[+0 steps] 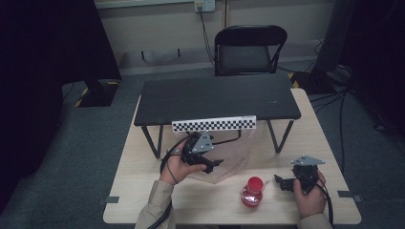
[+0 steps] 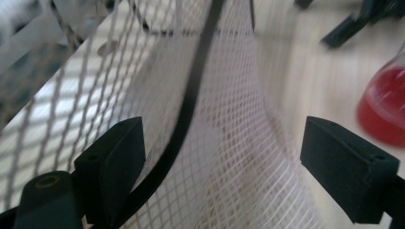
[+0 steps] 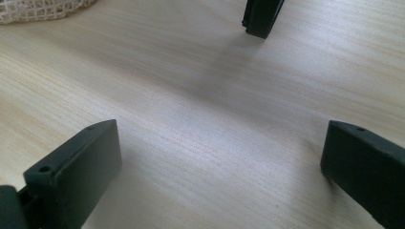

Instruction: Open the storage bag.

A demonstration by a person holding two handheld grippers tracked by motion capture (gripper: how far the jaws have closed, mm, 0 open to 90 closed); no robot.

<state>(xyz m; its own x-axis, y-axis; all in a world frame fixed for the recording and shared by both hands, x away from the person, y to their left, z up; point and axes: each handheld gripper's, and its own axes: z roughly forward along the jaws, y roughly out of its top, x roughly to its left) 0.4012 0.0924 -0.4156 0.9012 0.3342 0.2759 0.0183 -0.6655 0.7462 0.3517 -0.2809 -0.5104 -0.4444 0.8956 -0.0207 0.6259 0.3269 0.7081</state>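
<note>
Left jaws: my left gripper [image 2: 222,171] has its jaws spread wide; nothing is clamped between them, though white mesh netting [image 2: 224,143] fills the gap.
Left jaws, contact: one jaw sits against the mesh beside a black cable [image 2: 191,95] that runs across the netting; whether it presses on the netting I cannot tell.
Right jaws: my right gripper [image 3: 219,171] also has its jaws wide apart, with bare wood grain between them and nothing held.
Left gripper, from above: my left gripper [image 1: 210,164] lies over the netting [image 1: 234,152] near the middle of the tabletop, with my left hand [image 1: 176,167] around it.
Right gripper, from above: my right gripper [image 1: 282,182] is near the right part of the tabletop's near edge, jaws pointing toward the flask, held by my right hand [image 1: 310,193].
Flask: a clear flask with red liquid and a red cap [image 1: 252,192] stands upright close to the near edge, between my two grippers and touching neither.
Flask, left gripper view: its red body [image 2: 382,109] is at the right, beyond the netting.
Netting: it hangs from a checkered strip [image 1: 214,124] on the front edge of a black stand [image 1: 217,98] and spreads down onto the tabletop [image 1: 143,195].
Stand: it occupies the far half of the tabletop; one of its legs [image 3: 261,16] shows ahead of my right jaws.
Beyond the far edge: a black folding chair [image 1: 249,50] stands on the grey floor.
</note>
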